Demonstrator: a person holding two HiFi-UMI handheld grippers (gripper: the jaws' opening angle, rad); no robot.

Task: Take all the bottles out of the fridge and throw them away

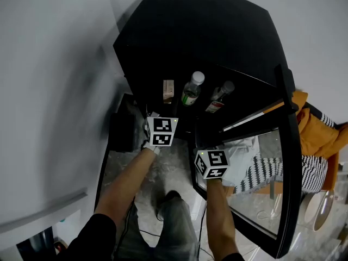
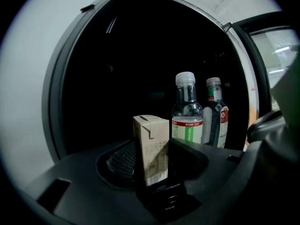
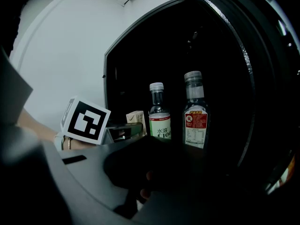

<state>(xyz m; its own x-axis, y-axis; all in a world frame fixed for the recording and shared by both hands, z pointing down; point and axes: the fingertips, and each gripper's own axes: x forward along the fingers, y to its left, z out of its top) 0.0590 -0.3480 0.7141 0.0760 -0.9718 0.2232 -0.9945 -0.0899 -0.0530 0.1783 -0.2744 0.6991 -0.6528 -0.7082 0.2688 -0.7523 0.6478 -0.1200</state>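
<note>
Head view: two bare forearms reach toward an open black fridge, its glass door swung out to the right.
Shelf: a carton, a green-label bottle and a red-label bottle stand upright in a row just inside the fridge. The carton is farthest from the door and the red-label bottle nearest it.
Left gripper: at the fridge mouth, in line with the carton.
Right gripper: outside the fridge, close to the door's inner edge.
Left gripper view: jaws set apart and pinching the upright carton by its sides. Both bottles stand deeper in the fridge on the door side of the carton, close together and untouched.
Right gripper view: jaws pressed together with nothing between them. Both bottles stand upright ahead, inside the fridge. The carton shows small beside them, with the left gripper's marker cube at the fridge's outer edge.
</note>
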